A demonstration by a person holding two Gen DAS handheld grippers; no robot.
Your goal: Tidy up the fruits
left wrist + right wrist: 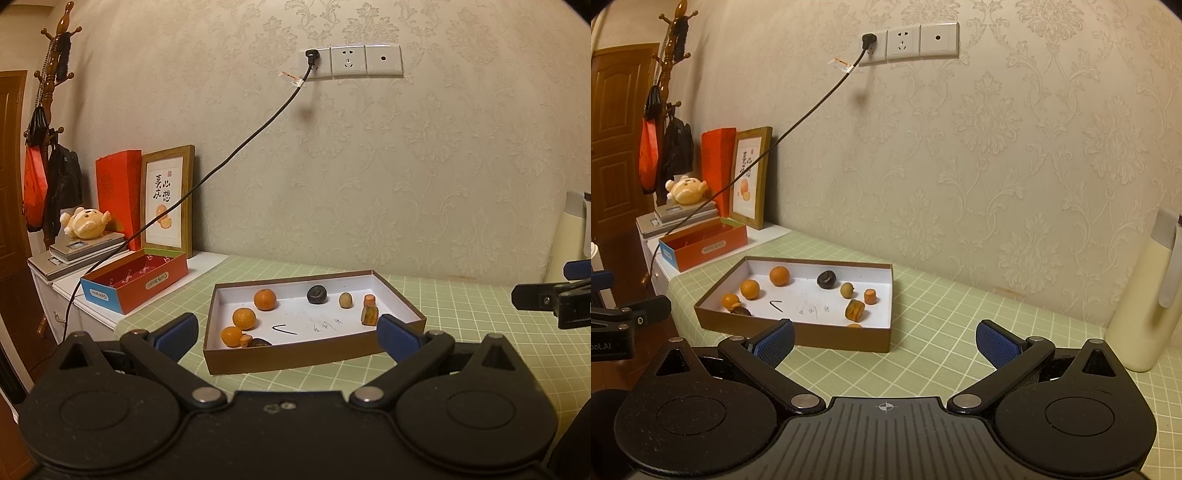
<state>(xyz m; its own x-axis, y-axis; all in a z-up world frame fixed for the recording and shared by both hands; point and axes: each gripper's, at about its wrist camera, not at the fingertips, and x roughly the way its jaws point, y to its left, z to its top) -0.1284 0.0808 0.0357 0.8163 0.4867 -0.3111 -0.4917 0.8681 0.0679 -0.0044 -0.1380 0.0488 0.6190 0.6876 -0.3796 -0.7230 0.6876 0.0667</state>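
A shallow brown box (295, 356) (798, 338) with a white floor sits on the green checked mat. In it lie three oranges (265, 299) (779, 276), a dark round fruit (316, 294) (826, 279), a small tan fruit (345, 300) (846, 290) and several small orange and brown pieces (370, 314) (855, 309). My left gripper (288, 338) is open and empty, just in front of the box. My right gripper (885, 343) is open and empty, in front of the box's right corner.
An open red box (136, 284) (705, 247) stands left of the mat on a white cabinet, with a framed picture (168, 201), a plush toy (86, 221) and a black cable (221, 166) behind. A cream bottle (1145, 295) stands at the right.
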